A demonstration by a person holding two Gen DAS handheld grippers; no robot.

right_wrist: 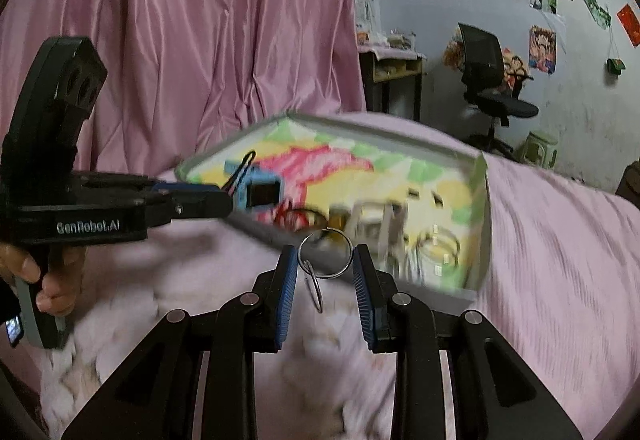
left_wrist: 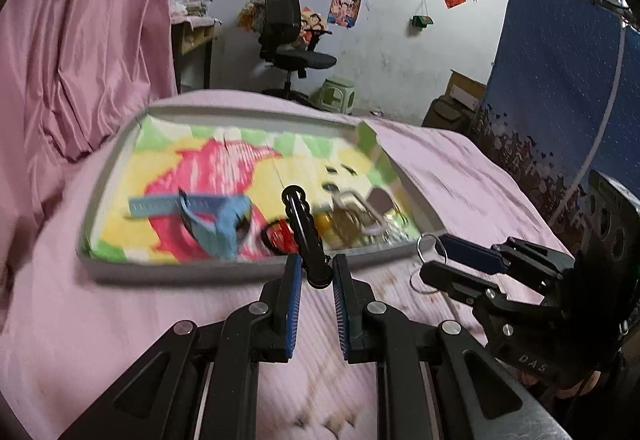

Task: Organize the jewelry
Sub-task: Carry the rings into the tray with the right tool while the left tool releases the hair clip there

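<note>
A grey tray [left_wrist: 200, 266] [right_wrist: 400, 143] with a colourful cartoon liner lies on the pink bed. In it are a light blue smartwatch [left_wrist: 224, 215] [right_wrist: 262, 193], a red bracelet [left_wrist: 280, 236] [right_wrist: 290, 217] and blurred gold and silver pieces [left_wrist: 360, 220]. My left gripper [left_wrist: 314, 268] [right_wrist: 230, 201] is shut on a black beaded band [left_wrist: 298, 211], which sticks up over the tray's near rim. My right gripper [right_wrist: 325, 256] [left_wrist: 430, 260] holds a metal key ring [right_wrist: 332, 277] [left_wrist: 428, 240] between its pads, just before the tray's near edge. A second ring [right_wrist: 314, 290] hangs from it.
Pink bedding [left_wrist: 120, 320] surrounds the tray and a pink curtain [right_wrist: 200, 39] hangs behind on the left. A black office chair [left_wrist: 284, 35] and a green stool [left_wrist: 336, 91] stand by the far wall. A blue patterned panel [left_wrist: 552, 79] rises at the right. A hand [right_wrist: 48, 280] grips the left tool.
</note>
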